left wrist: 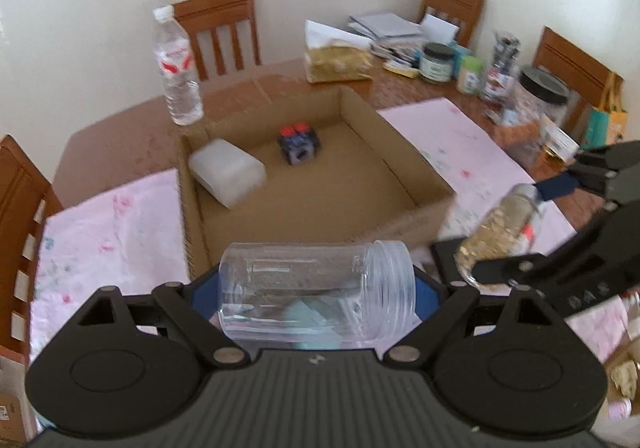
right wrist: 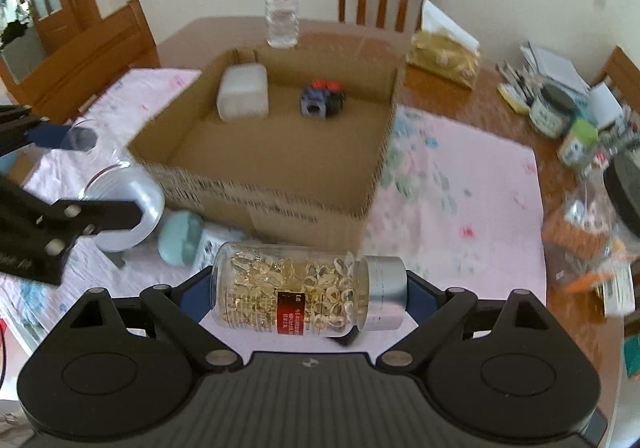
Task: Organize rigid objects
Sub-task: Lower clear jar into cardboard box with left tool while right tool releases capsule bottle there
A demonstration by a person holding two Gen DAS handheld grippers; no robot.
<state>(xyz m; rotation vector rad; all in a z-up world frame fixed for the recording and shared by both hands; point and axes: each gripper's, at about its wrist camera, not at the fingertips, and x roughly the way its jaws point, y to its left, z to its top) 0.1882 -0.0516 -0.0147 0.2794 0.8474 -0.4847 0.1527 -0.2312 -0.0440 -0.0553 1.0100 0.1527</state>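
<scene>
Both grippers are loaded and held just short of the cardboard box (right wrist: 264,184): the left gripper (left wrist: 316,290) pinches an empty clear plastic jar (left wrist: 316,296) end to end, the right gripper (right wrist: 308,290) a capsule bottle (right wrist: 296,290) with a silver cap. It looks like the carry step — next, each needs moving over the near wall and releasing on bare floor, clear of the white container (right wrist: 243,94) and small toy (right wrist: 322,98) already inside.

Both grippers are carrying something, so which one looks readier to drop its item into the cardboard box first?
Probably the left gripper: its clear empty jar hangs right at the cardboard box's near wall. The right gripper's capsule bottle sits off the box's near corner.
</scene>
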